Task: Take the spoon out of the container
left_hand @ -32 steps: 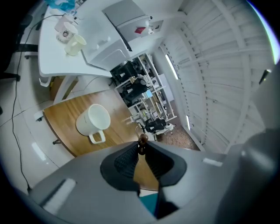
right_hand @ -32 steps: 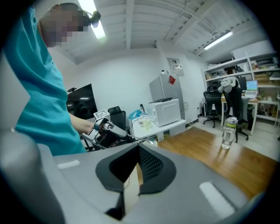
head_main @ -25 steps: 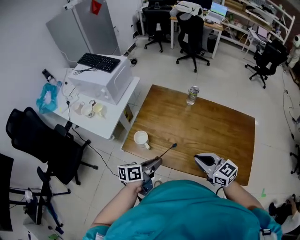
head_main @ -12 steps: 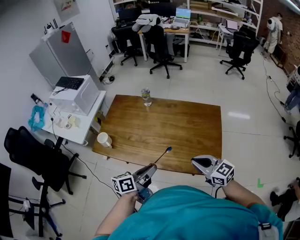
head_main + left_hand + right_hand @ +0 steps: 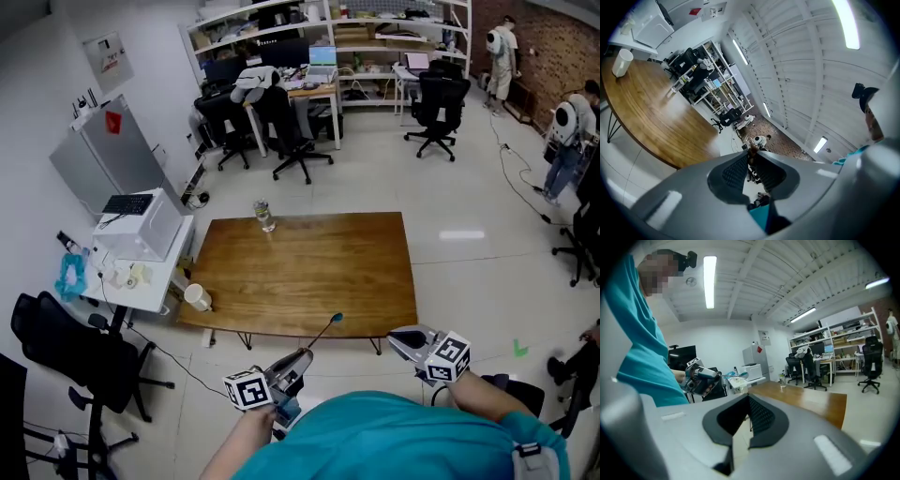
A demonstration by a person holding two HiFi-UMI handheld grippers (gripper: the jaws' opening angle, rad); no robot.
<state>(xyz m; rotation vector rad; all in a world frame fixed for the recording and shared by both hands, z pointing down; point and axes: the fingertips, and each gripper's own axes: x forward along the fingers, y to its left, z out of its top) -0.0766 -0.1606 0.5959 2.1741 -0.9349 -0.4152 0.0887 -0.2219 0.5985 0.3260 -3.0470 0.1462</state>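
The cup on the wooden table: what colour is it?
The cup is white, clearest in the left gripper view.

A wooden table filled the middle of the head view, standing on a pale tiled floor, with thin black legs showing under its near edge. A white cup sat at the tabletop's lower left corner, and a clear jar stood at the far edge, toward the upper left. The rest of the wood was bare. Just left of it stood a white side table carrying a boxy white machine and some small items.
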